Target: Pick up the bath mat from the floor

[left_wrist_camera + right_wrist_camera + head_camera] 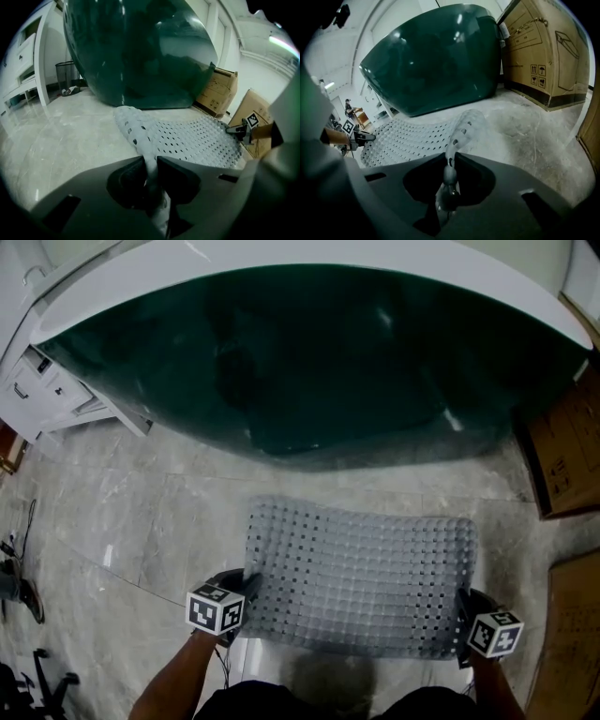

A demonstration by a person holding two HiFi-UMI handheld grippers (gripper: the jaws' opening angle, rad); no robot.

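A grey perforated bath mat hangs spread between my two grippers above the marble floor, sagging a little in the middle. My left gripper is shut on the mat's near left corner; in the left gripper view the mat runs up from between the jaws. My right gripper is shut on the near right corner, and in the right gripper view the mat's edge is pinched between its jaws. The other gripper shows across the mat.
A dark green bathtub with a white rim stands just beyond the mat. White drawers are at the far left. Cardboard boxes stand on the right. A wire bin sits by the tub.
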